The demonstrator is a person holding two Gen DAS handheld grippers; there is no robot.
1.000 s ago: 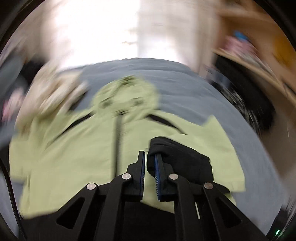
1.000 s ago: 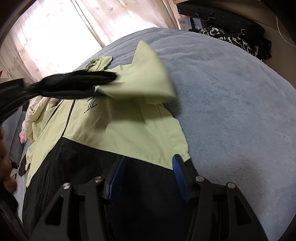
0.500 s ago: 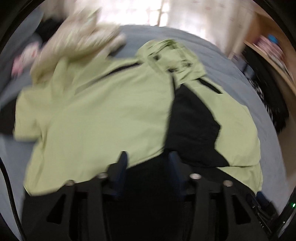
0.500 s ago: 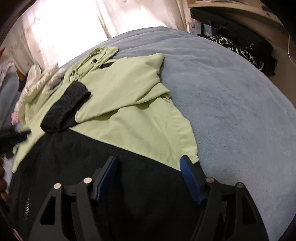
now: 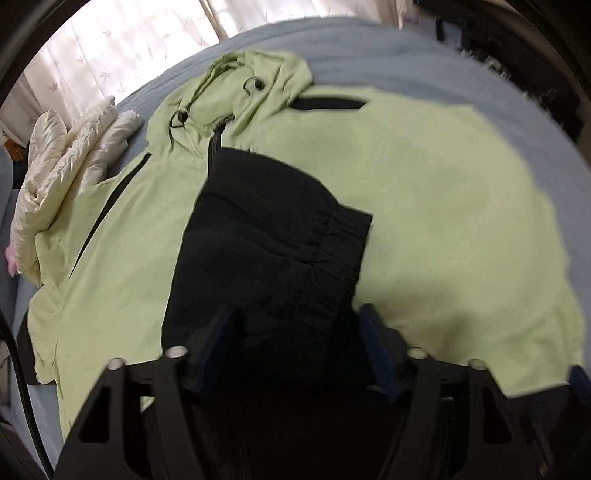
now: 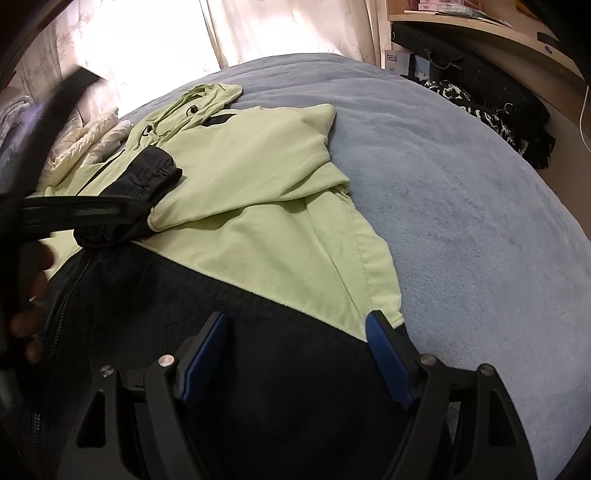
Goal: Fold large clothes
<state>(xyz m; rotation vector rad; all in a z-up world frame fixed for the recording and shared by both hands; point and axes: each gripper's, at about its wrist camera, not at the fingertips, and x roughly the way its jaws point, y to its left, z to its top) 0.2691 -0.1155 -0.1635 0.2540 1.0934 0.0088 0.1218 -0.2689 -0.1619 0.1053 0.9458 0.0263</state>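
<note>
A light green and black hooded jacket [image 5: 443, 221] lies front up on the bed, hood [image 5: 251, 74] at the far end. Its black sleeve [image 5: 266, 240] lies folded across the chest, its cuff [image 5: 332, 229] resting on the green cloth. My left gripper [image 5: 297, 317] hovers just over that sleeve. Its jaws are opening, and the sleeve lies beneath the gap without the pads pressing it. In the right wrist view the jacket [image 6: 258, 184] shows the cuff [image 6: 155, 177] with the blurred left fingers [image 6: 92, 212] beside it. My right gripper [image 6: 297, 321] is over the black lower panel near the hem, jaws opening, gripping nothing.
The blue-grey bed cover [image 6: 461, 221] stretches to the right of the jacket. A cream quilted garment [image 5: 66, 158] lies bunched at the far left. Dark bags and patterned clothes [image 6: 480, 107] sit under a wooden shelf [image 6: 480, 29]. A hand [image 6: 33, 288] shows at the left edge.
The left gripper let go of the black cuff, which now lies on the chest, then opened wide and dropped closer to the jacket. The right gripper opened wider and shifted slightly.
</note>
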